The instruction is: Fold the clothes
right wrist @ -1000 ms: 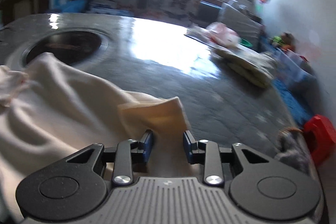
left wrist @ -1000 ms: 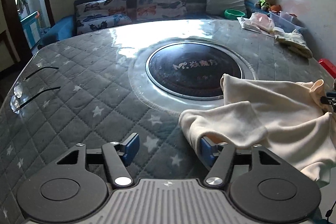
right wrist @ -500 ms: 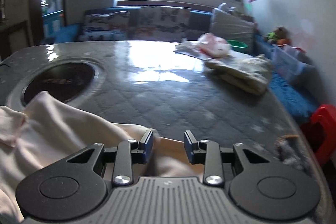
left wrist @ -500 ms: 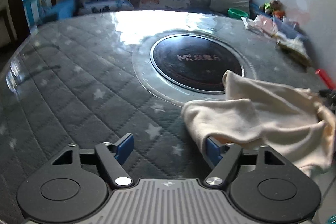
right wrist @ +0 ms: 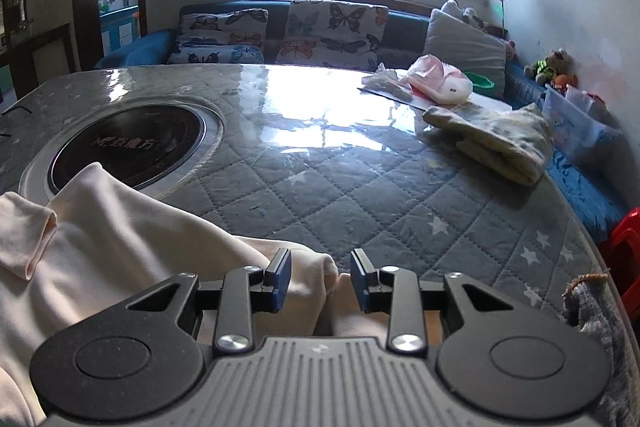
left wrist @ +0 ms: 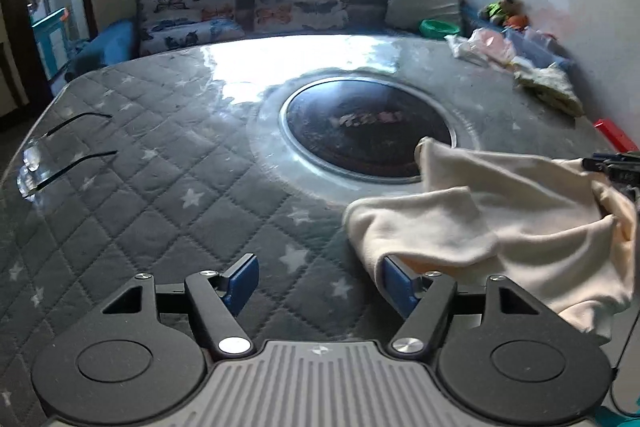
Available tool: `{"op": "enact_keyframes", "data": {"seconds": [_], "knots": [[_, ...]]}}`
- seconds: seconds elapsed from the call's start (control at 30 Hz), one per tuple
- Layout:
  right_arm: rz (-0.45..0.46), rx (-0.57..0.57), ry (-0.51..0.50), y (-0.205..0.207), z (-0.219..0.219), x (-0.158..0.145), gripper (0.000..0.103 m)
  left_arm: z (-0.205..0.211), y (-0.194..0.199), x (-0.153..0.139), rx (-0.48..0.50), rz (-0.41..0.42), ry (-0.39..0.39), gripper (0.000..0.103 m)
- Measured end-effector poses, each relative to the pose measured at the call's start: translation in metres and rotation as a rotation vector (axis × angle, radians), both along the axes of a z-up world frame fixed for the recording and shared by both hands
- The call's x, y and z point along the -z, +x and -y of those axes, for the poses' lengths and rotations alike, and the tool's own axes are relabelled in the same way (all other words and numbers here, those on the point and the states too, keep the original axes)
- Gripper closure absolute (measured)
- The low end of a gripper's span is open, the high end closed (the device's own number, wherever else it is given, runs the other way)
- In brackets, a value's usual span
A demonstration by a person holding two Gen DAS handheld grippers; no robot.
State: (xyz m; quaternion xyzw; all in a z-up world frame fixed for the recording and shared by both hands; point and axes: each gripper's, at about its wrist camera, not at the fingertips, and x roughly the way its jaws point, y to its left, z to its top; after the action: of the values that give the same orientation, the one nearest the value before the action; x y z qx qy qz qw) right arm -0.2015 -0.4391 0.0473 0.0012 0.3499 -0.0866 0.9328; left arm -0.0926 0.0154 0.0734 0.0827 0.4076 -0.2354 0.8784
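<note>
A cream garment point(left wrist: 500, 223) lies bunched at the table's near right in the left wrist view, one corner over the round black hob point(left wrist: 368, 127). My left gripper point(left wrist: 318, 283) is open, low over the table; its right finger point(left wrist: 394, 283) touches the garment's left edge. In the right wrist view the garment point(right wrist: 120, 247) fills the lower left. My right gripper point(right wrist: 320, 281) is open, with a fold of the cloth lying between and below its jaws. The right gripper also shows at the left wrist view's right edge point(left wrist: 616, 167).
The grey quilted star table point(left wrist: 160, 187) has a glossy cover. Glasses point(left wrist: 48, 163) lie at its left edge. Folded floral clothes point(right wrist: 492, 139) and pink bags point(right wrist: 436, 83) sit far right. A sofa with butterfly cushions point(right wrist: 332, 31) stands behind. A red stool point(right wrist: 624, 243) stands at the right.
My right gripper has drawn back toward the table's near edge and opened a little wider; the cloth corner it faced has dropped lower. My left gripper has opened wider beside the garment's edge.
</note>
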Motion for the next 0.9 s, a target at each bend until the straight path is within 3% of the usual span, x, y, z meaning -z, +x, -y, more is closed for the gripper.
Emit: {"op": "enact_keyframes", "data": {"seconds": [0.1, 0.3, 0.47, 0.73, 0.9], "knots": [[-0.007, 0.003, 0.023, 0.002, 0.004, 0.002, 0.071, 0.005, -0.001, 0.008, 0.018, -0.024, 0.048, 0.031], [-0.021, -0.005, 0.036, 0.006, 0.004, 0.006, 0.071, 0.016, -0.011, 0.002, 0.129, -0.018, -0.015, 0.029], [-0.021, -0.009, 0.037, 0.010, 0.003, 0.006, 0.071, 0.033, -0.010, 0.000, 0.157, -0.009, 0.005, 0.028], [-0.024, -0.028, 0.053, 0.015, 0.004, 0.007, 0.071, 0.080, 0.027, -0.010, 0.177, 0.015, -0.070, 0.036], [-0.030, -0.042, 0.061, 0.017, 0.004, 0.009, 0.071, 0.117, 0.065, -0.002, 0.158, -0.022, -0.106, 0.038]]}}
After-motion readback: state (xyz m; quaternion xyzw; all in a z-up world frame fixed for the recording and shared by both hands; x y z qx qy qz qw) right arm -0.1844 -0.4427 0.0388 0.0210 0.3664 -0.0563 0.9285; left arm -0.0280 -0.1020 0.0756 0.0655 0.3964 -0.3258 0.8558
